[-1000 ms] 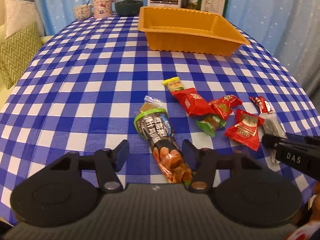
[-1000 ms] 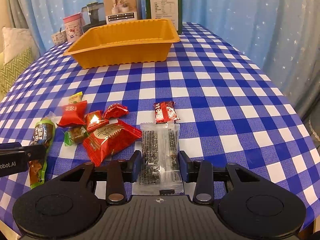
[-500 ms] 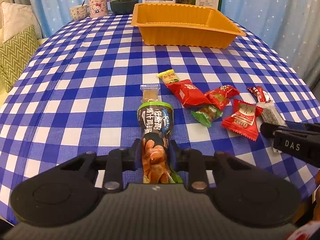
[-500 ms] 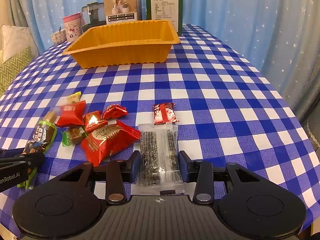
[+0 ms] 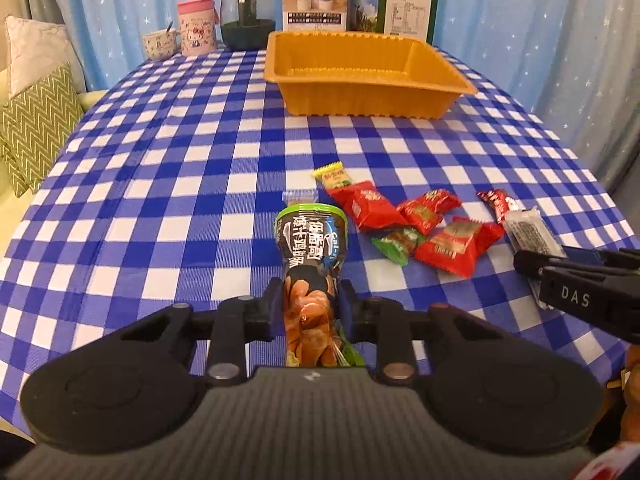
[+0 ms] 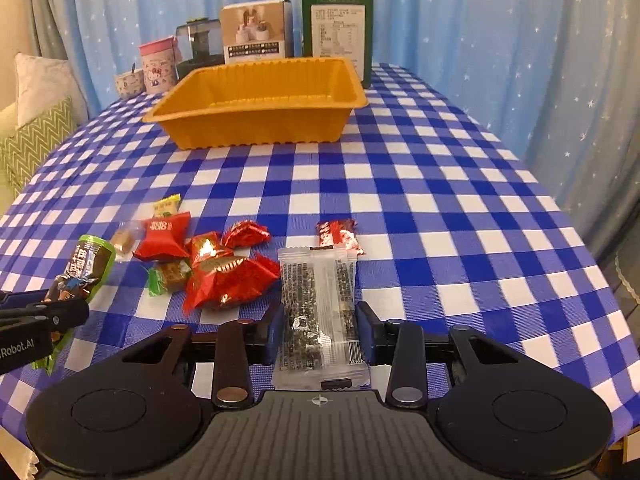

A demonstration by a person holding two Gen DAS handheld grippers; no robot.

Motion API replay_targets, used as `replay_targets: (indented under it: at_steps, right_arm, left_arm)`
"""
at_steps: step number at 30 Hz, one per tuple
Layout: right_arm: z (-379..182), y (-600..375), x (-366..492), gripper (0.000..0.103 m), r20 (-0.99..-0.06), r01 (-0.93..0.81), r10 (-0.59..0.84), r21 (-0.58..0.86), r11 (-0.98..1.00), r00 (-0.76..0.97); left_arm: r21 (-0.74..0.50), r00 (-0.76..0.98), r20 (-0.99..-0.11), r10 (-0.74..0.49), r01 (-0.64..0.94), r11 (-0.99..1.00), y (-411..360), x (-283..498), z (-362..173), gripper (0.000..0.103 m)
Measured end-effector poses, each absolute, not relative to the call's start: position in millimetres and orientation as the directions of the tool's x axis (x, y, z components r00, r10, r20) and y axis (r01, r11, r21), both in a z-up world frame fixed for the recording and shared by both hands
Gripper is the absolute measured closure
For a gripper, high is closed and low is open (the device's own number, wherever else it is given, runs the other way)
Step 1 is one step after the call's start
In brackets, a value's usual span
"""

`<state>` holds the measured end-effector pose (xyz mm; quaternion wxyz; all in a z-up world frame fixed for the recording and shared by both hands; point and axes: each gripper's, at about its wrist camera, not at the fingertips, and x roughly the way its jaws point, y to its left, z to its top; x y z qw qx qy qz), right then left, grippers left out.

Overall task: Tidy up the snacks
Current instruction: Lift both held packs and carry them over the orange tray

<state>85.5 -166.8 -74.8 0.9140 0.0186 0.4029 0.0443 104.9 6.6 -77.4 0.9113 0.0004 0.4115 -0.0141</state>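
The left gripper (image 5: 307, 306) has just closed on the green-topped snack pouch (image 5: 310, 264), now pinched and tilted off the checked tablecloth (image 5: 160, 184). The right gripper (image 6: 320, 326) clamps the clear seaweed packet (image 6: 320, 304) as before. Both pickups look secured; the orange tray (image 5: 360, 108) sits well apart, empty, so transfer appears next.

Left wrist view: sitting close behind its own fingers, looking down across the checked table (image 5: 168, 184) towards the orange tray (image 5: 366, 98). Right wrist view: facing likewise from further right. Both are sharing the tray, the red packets (image 6: 230, 280) and the far boxes (image 6: 256, 34).
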Motion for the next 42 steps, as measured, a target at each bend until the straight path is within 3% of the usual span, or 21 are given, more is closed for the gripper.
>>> replay_targets:
  at_steps: [20, 33, 42]
  right_arm:
    - [-36.3, -169.6, 85.4, 0.065, -0.689, -0.073, 0.147, 0.135, 0.988, 0.709]
    - [-2.7, -170.2, 201.7, 0.065, -0.622, -0.122, 0.211, 0.183, 0.976, 0.754]
    - [-10.5, -162.5, 287.3, 0.065, -0.606, -0.127, 0.239, 0.221, 0.967, 0.759]
  left_arm:
    - [-0.023, 0.71, -0.7, -0.072, 0.079, 0.997, -4.4, 120.0, -37.9, 0.077]
    - [-0.022, 0.766, -0.635, -0.104, 0.116, 0.993, 7.6, 241.1, 3.4, 0.077]
    - [-0.064, 0.76, -0.638, -0.125, 0.11, 0.992, 22.8, 327.6, -2.3, 0.077]
